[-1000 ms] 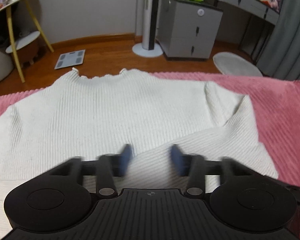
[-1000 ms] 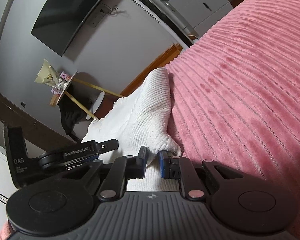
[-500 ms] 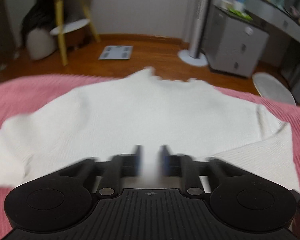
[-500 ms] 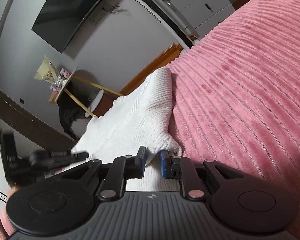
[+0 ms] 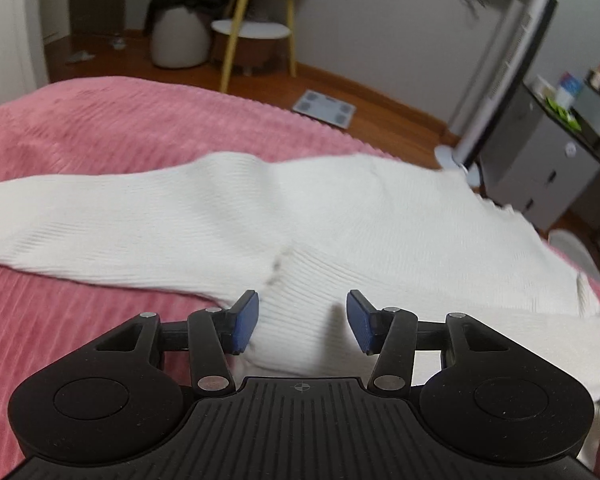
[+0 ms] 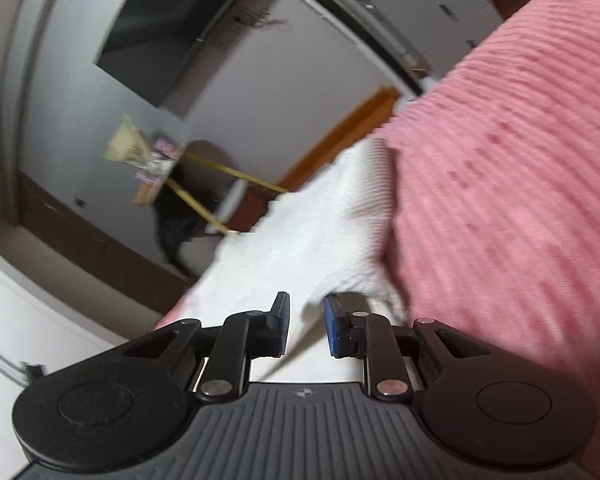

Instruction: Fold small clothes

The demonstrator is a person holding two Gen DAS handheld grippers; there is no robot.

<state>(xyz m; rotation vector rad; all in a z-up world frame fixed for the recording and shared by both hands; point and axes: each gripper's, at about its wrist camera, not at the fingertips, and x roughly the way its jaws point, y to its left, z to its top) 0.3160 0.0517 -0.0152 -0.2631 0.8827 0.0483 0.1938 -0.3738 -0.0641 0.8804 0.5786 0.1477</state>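
Observation:
A white ribbed sweater (image 5: 340, 216) lies spread on a pink ribbed blanket (image 5: 100, 128). One sleeve (image 5: 100, 224) stretches out to the left. My left gripper (image 5: 302, 322) is open, its blue pads on either side of the sweater's lower hem near the armpit seam. In the right wrist view the sweater (image 6: 312, 236) runs away from me along the blanket (image 6: 500, 200). My right gripper (image 6: 306, 330) is shut on a fold of the sweater's edge, with white fabric pinched between the pads.
Beyond the bed is a wooden floor with a bathroom scale (image 5: 324, 107), a yellow-legged side table (image 5: 252, 32), a white pouf (image 5: 180, 40), a tower fan (image 5: 496, 92) and a grey drawer cabinet (image 5: 548, 168). A dark wall screen (image 6: 168, 32) hangs on the wall.
My left gripper has swung left across the sweater and opened wide, now over the hem near the left sleeve. My right gripper stays shut on the fabric and has shifted slightly.

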